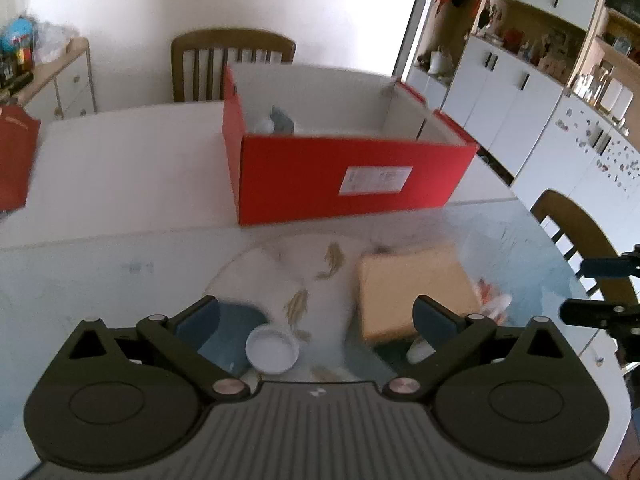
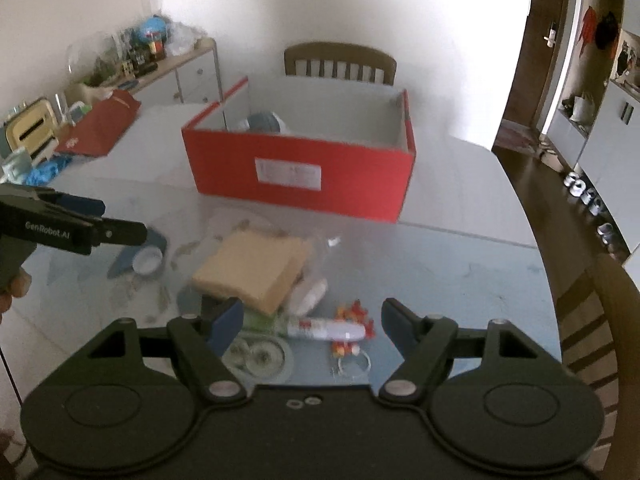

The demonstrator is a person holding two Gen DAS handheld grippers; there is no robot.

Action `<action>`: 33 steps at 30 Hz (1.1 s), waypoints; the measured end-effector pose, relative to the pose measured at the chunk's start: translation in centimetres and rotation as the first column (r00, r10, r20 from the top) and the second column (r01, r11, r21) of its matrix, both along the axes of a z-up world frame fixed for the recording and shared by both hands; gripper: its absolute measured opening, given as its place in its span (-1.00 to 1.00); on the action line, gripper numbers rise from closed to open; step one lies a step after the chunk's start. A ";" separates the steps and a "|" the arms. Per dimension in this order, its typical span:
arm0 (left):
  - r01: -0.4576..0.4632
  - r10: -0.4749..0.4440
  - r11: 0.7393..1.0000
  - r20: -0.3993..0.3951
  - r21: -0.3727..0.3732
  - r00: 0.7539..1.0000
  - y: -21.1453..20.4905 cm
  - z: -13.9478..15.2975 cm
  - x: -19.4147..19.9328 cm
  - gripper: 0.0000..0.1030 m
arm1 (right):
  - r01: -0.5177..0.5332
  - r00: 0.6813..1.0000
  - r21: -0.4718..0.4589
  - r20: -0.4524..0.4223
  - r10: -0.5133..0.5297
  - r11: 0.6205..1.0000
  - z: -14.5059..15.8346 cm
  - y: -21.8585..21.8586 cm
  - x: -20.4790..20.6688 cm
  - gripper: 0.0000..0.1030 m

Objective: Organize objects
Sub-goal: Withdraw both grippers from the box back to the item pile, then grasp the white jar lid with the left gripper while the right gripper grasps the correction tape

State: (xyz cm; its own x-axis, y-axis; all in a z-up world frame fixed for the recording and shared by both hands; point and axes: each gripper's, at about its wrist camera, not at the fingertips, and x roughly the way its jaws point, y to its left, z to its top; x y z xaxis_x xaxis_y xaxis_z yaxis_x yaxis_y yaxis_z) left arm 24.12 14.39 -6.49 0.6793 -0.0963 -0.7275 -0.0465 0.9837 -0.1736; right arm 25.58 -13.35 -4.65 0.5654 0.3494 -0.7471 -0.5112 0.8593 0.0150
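Observation:
An open red box [image 1: 344,176] stands on the table, holding a grey-blue item [image 1: 280,120]; it also shows in the right wrist view [image 2: 304,176]. My left gripper [image 1: 316,316] is open above a small white dish [image 1: 273,350], with a tan block [image 1: 412,292] to its right. My right gripper [image 2: 312,320] is open above a white tube [image 2: 326,329] and small red-and-yellow pieces [image 2: 352,312]. The tan block [image 2: 252,272] lies just beyond it. The left gripper [image 2: 100,226] shows at the left, over the white dish [image 2: 148,260].
A glass-topped table [image 2: 460,272] carries the clutter. Wooden chairs stand behind the box [image 1: 232,60] and at the right [image 2: 600,320]. A red bag [image 2: 100,128] lies at the table's left. A cluttered sideboard [image 2: 160,60] and white cabinets [image 1: 520,100] line the walls.

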 end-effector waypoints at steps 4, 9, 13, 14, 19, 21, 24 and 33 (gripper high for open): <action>-0.014 0.014 1.000 -0.026 0.007 1.000 0.2 -2.1 0.0 1.00 | -0.006 0.999 -0.007 -0.033 0.006 1.000 -1.5 0.1 -0.8 0.47; -0.040 0.042 0.998 -0.054 0.039 0.998 0.5 -4.0 0.2 1.00 | -0.038 0.998 -0.035 -0.051 0.037 0.999 -3.3 1.1 -1.7 0.47; -0.053 0.058 0.996 -0.063 0.075 0.996 0.6 -5.1 0.4 1.00 | -0.075 0.996 -0.060 -0.060 0.071 0.995 -4.9 2.1 -2.0 0.47; -0.053 0.059 0.995 -0.074 0.082 0.996 0.6 -5.3 0.6 1.00 | -0.084 0.995 -0.067 -0.061 0.080 0.994 -5.2 2.4 -2.0 0.47; -0.046 0.058 0.993 -0.104 0.113 0.993 0.4 -6.5 0.9 1.00 | -0.139 0.988 -0.090 -0.077 0.132 0.986 -6.8 3.4 -1.8 0.47; -0.048 0.060 0.993 -0.108 0.107 0.992 0.6 -6.7 0.9 1.00 | -0.159 0.985 -0.100 -0.083 0.151 0.982 -7.4 3.5 -1.5 0.47; -0.054 0.066 0.992 -0.107 0.114 0.992 0.6 -6.9 1.0 1.00 | -0.177 0.982 -0.122 -0.089 0.167 0.977 -8.1 3.7 -0.9 0.47; -0.023 0.043 0.983 -0.106 0.183 0.993 0.0 -7.2 1.2 1.00 | -0.212 0.970 -0.088 -0.138 0.199 0.973 -9.1 3.7 0.6 0.48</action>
